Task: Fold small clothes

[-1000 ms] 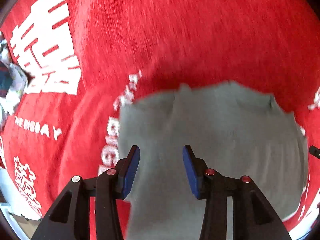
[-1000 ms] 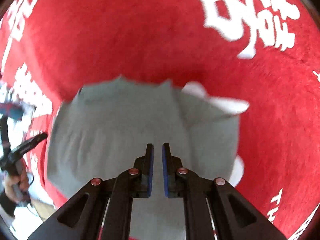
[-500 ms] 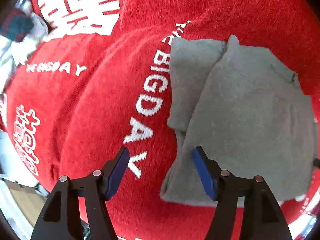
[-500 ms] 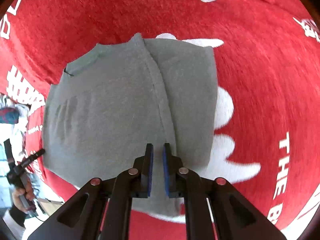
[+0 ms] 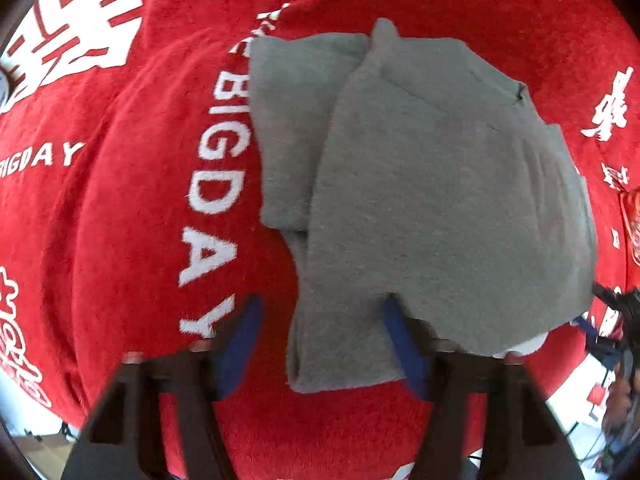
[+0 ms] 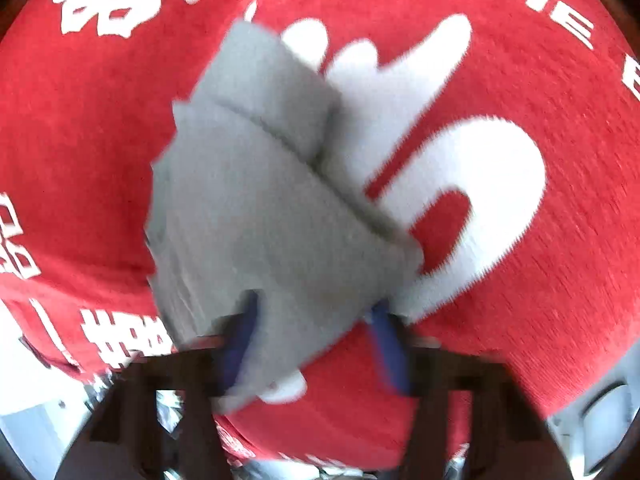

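Left wrist view: you have the grey garment lying on the red cloth, its lower hem close to that cloth's near edge and one sleeve folded in along its left side. The left gripper straddles the lower left corner; its jaws stand apart and are closing, with the hem between them but not yet pinched. Let both pads take every layer before you lift. The right gripper shows its jaws apart too, with grey fabric between them; the blur hides whether the pads touch it. Take matching corners, raise them level and lay the hem to the collar so the fold runs straight. Count: one garment, one red cloth, two grippers
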`<move>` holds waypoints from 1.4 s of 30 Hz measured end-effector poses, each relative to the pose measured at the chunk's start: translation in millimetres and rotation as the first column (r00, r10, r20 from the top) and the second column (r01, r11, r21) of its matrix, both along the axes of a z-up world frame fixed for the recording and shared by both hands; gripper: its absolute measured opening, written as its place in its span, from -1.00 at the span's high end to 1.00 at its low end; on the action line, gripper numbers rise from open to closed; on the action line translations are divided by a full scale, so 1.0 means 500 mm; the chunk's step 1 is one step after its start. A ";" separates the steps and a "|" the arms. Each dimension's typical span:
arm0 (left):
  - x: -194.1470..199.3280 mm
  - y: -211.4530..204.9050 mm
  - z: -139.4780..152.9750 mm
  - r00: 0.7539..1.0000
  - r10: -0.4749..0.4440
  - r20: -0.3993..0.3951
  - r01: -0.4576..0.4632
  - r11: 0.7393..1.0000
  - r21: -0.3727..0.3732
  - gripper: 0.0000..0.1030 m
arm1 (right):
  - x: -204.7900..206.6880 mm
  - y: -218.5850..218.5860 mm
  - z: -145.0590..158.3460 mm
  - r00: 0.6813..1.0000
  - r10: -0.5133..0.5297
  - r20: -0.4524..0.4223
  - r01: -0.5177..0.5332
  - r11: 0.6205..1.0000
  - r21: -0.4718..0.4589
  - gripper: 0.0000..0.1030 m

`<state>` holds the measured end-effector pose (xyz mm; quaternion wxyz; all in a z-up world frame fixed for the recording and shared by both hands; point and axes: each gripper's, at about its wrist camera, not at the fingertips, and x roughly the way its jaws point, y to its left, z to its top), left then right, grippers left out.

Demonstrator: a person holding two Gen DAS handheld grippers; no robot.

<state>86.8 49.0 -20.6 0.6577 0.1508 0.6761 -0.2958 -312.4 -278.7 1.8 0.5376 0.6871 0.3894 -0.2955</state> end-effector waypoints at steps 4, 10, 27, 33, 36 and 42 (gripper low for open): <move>-0.009 -0.008 0.016 0.999 -0.040 0.003 0.040 0.999 -0.034 0.77 | 0.063 -0.005 0.041 0.973 0.197 -0.116 -0.209 0.973 -0.100 0.85; -0.033 0.019 -0.006 0.998 -0.066 0.018 0.066 0.998 -0.011 0.77 | 0.076 -0.012 0.046 0.906 0.347 -0.243 -0.388 0.911 -0.143 0.85; 0.014 0.102 0.073 0.996 0.035 0.082 -0.032 0.999 -0.035 0.76 | 0.292 0.158 0.113 0.767 0.638 -0.062 -0.640 0.756 -0.138 0.52; 0.036 0.101 0.061 0.995 0.050 0.083 -0.049 0.999 -0.013 0.76 | 0.502 0.223 0.077 0.691 0.723 -0.008 -0.711 0.677 -0.190 0.35; 0.044 0.107 0.049 0.993 0.078 0.084 -0.080 0.997 0.012 0.76 | 0.614 0.258 0.055 0.673 0.739 -0.007 -0.723 0.656 -0.217 0.51; 0.058 0.126 0.035 0.988 0.118 0.104 -0.120 0.993 0.013 0.76 | 0.704 0.257 0.024 0.707 0.707 0.024 -0.687 0.694 -0.216 0.82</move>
